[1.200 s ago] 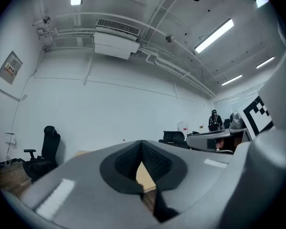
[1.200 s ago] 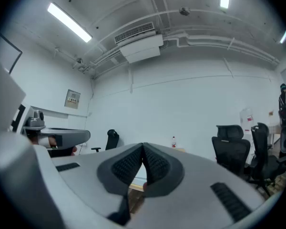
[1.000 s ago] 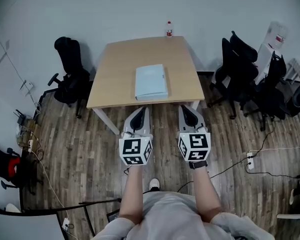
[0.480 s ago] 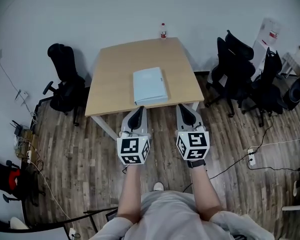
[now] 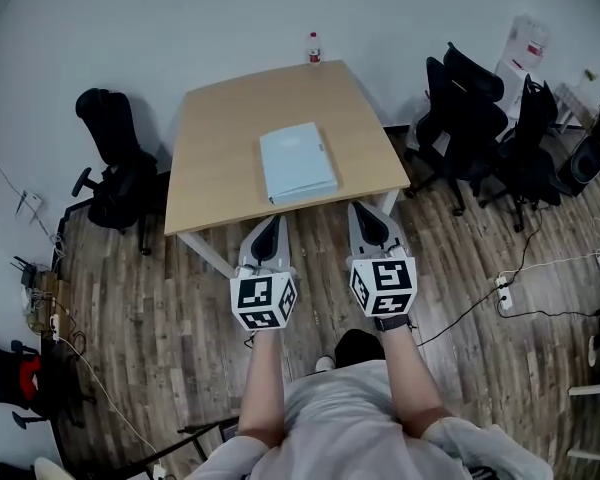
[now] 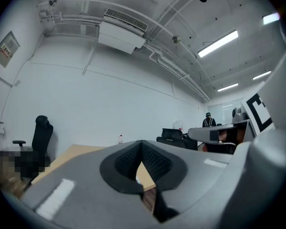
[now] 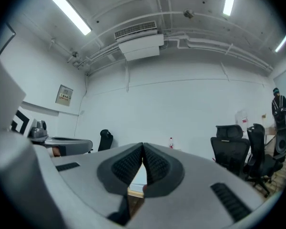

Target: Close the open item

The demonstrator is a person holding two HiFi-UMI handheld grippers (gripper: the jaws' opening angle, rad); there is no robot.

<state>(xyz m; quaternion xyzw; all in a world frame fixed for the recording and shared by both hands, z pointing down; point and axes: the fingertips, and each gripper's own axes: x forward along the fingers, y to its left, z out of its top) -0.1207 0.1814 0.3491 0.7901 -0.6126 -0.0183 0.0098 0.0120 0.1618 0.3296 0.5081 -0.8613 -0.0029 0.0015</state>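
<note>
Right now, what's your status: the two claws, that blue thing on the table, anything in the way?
Left gripper and right gripper shut, empty, short of the table. Blue book flat, untouched. Bottle at far edge, no obstacle.

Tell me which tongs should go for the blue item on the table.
Left, narrowly. The left tongs point almost straight at the light blue item near the front edge of the table; the right tongs sit past its right side. Both are shut, empty and short of it.
</note>
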